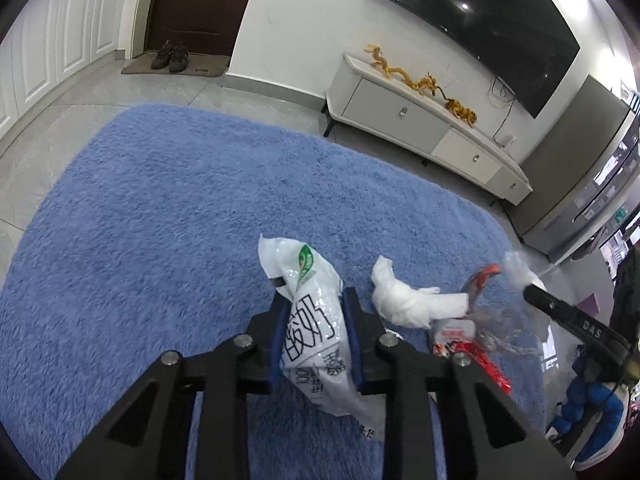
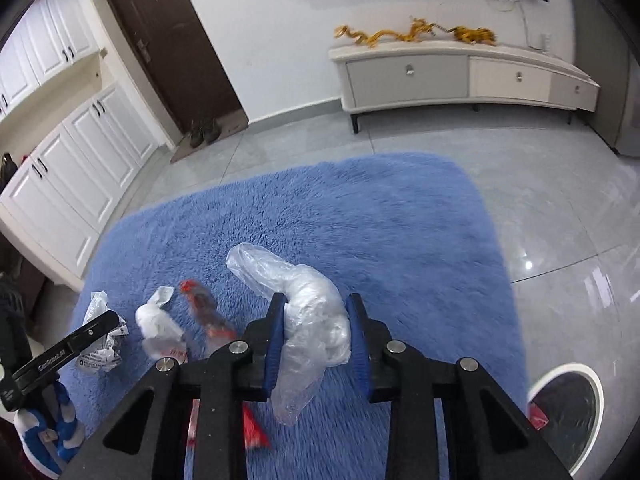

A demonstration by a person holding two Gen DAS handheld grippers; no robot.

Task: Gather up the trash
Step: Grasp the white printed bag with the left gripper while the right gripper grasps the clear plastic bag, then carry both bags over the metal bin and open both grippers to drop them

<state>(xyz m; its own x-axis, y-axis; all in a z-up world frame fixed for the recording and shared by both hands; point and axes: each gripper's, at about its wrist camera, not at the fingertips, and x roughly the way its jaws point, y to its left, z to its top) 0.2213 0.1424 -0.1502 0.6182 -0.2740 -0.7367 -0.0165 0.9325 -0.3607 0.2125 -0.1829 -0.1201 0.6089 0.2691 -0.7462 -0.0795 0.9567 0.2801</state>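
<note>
- ahead of us the blue rug (image 1: 168, 216) lies open, bare pile out to its far edge.
- crumpled tissue (image 1: 404, 300) and red wrappers (image 1: 480, 356) crowd the strip between both grippers.
- a white-rimmed bin (image 2: 576, 404) stands just beside the rug's right edge.

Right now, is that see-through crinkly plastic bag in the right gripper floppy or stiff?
Probably floppy: the clear crumpled plastic bag droops below the right gripper and curls over above it. Likely very light, since the thin film shows no load inside. It might slip, because the blue pads pinch only smooth, bunched film.
</note>
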